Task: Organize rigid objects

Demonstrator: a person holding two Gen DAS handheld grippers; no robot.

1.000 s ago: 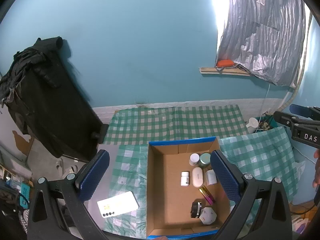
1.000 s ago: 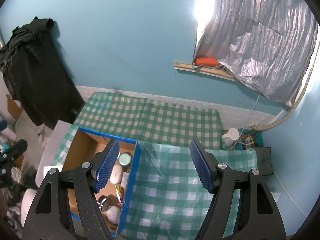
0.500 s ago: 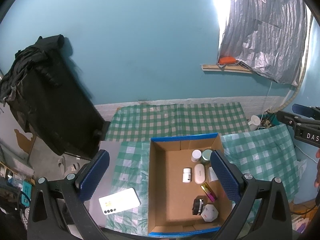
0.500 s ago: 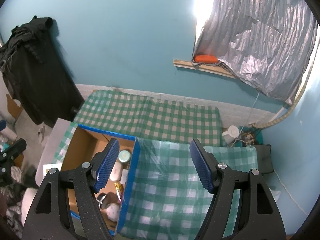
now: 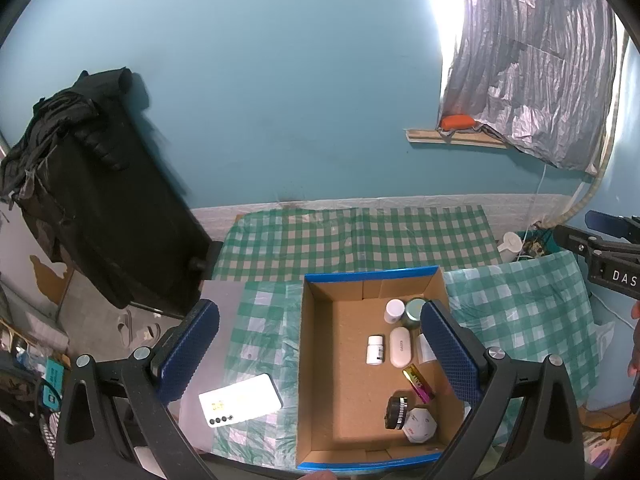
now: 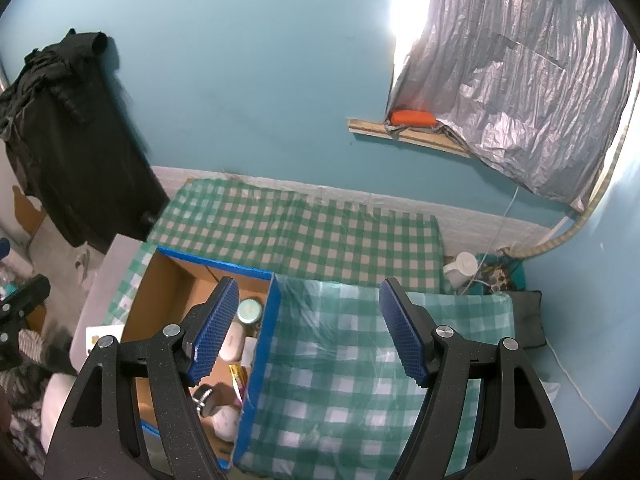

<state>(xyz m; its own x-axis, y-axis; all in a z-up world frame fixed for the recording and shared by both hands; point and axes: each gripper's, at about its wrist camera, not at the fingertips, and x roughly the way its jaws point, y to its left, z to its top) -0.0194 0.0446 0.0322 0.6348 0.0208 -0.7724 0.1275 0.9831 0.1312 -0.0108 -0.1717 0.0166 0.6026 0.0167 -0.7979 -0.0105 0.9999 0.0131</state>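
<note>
Hovering: both hand-held grippers hung above the tabletop (image 5: 520, 312), pointing steeply down.
Left hand-held gripper (image 5: 320, 354): jaws stood wide apart, nothing between the pads; box and phone showed through the gap.
Right hand-held gripper (image 6: 308, 330): jaws stood apart, nothing held; the checked cloth (image 6: 340, 360) and the box's right wall showed through the gap.
Box (image 5: 316, 360): open cardboard, blue-taped rim, set on the checked cloth at mid-tabletop.
Box contents, far right corner: white bottle (image 5: 394, 310) upright, just beside a green-lidded jar (image 5: 414, 310).
Box contents, middle: small white bottle (image 5: 376, 349) beside a white oval case (image 5: 400, 346); a white item to the right of the case was partly hidden by the left gripper's right finger.
Box contents, near right: pink-and-gold stick (image 5: 418, 382) lying flat; black round piece (image 5: 396, 412) touching a white polygonal piece (image 5: 420, 426).
Phone (image 5: 240, 400): white, lying back-up on the cloth, left of the box, outside it.
Surroundings: teal wall, dark garment (image 5: 80, 200) hanging at left, silver sheet (image 5: 532, 60) at upper right, orange item (image 5: 458, 122) on a wooden ledge.
Person: part of a hand (image 5: 634, 352) at the right edge of the left wrist view.
</note>
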